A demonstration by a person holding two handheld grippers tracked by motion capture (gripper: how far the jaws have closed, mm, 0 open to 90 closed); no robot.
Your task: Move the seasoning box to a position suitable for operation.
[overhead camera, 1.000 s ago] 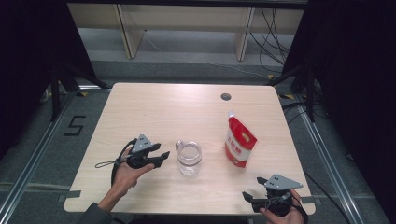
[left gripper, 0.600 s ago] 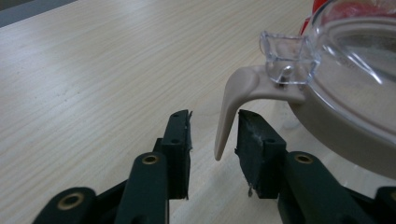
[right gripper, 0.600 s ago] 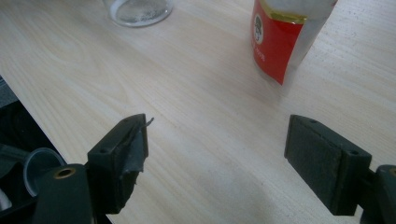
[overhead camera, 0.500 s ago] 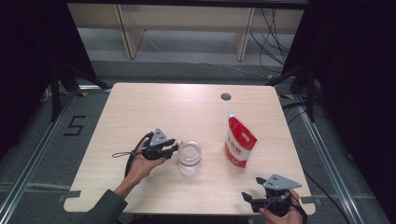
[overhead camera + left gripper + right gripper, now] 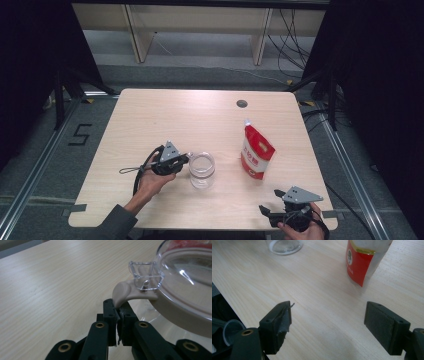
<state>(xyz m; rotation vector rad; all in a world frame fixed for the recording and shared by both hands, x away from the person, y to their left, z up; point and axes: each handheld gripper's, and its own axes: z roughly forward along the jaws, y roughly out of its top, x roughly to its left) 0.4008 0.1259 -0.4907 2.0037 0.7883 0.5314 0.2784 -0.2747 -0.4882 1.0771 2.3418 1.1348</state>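
A clear glass jar (image 5: 201,170) with a clear lid (image 5: 187,270) and a beige rim stands near the table's front middle. My left gripper (image 5: 184,161) is at the jar's left side. In the left gripper view it (image 5: 117,311) is shut on the beige tab (image 5: 122,291) that sticks out from the lid's rim, under a clear plastic latch (image 5: 146,275). My right gripper (image 5: 267,211) rests at the front right edge, open, with nothing between its pads (image 5: 384,323). A red and white pouch (image 5: 256,152) stands upright right of the jar.
The wooden table (image 5: 165,115) has a round cable hole (image 5: 242,104) at the back right. The jar's base (image 5: 284,245) and the pouch (image 5: 362,262) lie ahead of the right gripper. Metal floor rails run along both sides of the table.
My left gripper moved right across the table up to the jar and now grips the lid's tab. The right gripper, jar and pouch stayed put.
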